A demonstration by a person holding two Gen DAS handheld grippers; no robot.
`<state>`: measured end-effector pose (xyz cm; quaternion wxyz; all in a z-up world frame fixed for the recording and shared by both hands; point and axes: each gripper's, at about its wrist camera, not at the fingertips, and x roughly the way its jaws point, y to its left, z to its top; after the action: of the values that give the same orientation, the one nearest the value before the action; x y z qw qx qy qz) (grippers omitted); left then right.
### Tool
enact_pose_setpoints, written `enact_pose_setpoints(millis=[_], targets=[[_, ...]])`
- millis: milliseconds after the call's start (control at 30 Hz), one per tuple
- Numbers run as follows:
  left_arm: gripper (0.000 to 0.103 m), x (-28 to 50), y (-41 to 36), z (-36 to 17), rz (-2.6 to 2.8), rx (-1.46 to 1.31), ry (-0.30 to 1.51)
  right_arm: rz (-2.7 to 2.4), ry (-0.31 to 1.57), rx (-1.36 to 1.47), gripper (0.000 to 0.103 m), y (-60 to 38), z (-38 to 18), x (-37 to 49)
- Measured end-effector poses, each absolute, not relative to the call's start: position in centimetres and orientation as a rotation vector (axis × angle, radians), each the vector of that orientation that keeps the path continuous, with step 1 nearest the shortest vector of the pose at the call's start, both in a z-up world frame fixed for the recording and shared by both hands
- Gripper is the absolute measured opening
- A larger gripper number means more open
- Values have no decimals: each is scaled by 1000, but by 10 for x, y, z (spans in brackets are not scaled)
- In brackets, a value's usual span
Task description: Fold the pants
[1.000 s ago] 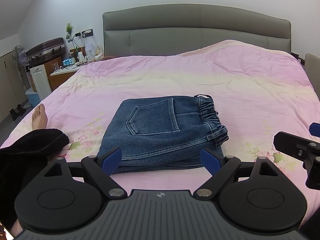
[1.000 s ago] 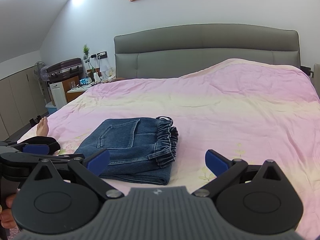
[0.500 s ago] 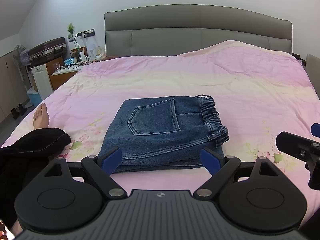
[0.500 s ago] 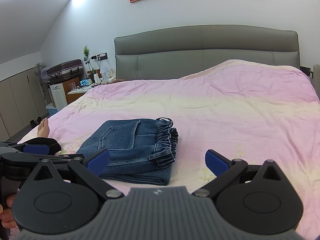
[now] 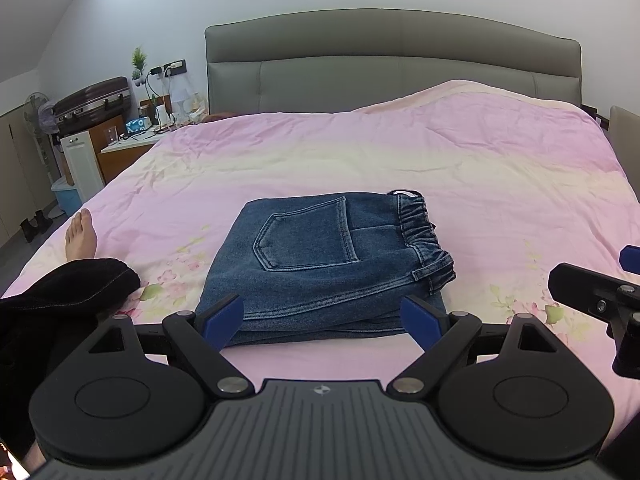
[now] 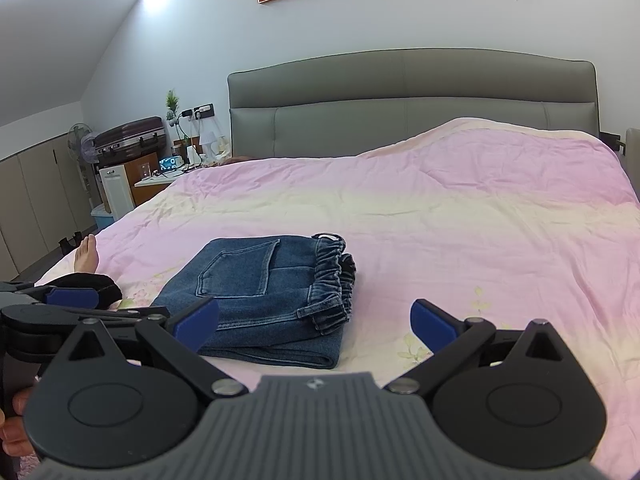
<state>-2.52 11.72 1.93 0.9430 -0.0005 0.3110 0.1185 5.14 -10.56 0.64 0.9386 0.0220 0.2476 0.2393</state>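
Blue denim pants [image 5: 320,268] lie folded into a compact stack on the pink bedspread [image 5: 400,160], back pocket up, elastic waistband to the right. They also show in the right wrist view [image 6: 264,296]. My left gripper [image 5: 322,318] is open and empty, just in front of the near edge of the stack. My right gripper [image 6: 316,322] is open and empty, in front of the stack's right corner. The right gripper shows at the right edge of the left wrist view [image 5: 600,296]; the left gripper shows at the left edge of the right wrist view [image 6: 72,308].
A grey headboard [image 5: 392,60] stands at the far end of the bed. A person's black-trousered leg [image 5: 60,292] and bare foot [image 5: 81,234] lie on the bed's left side. A nightstand [image 5: 132,148], a suitcase [image 5: 92,100] and a fan [image 5: 38,112] stand at the left.
Both views have drifted very slightly; the pants and both open grippers stay as they were.
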Motion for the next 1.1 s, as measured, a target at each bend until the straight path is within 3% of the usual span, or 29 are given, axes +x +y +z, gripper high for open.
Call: enact_pose_setpoints(millis=[1100], targets=[[103, -24, 117, 22, 259, -5, 637, 506, 521, 61, 98, -107, 3, 55]])
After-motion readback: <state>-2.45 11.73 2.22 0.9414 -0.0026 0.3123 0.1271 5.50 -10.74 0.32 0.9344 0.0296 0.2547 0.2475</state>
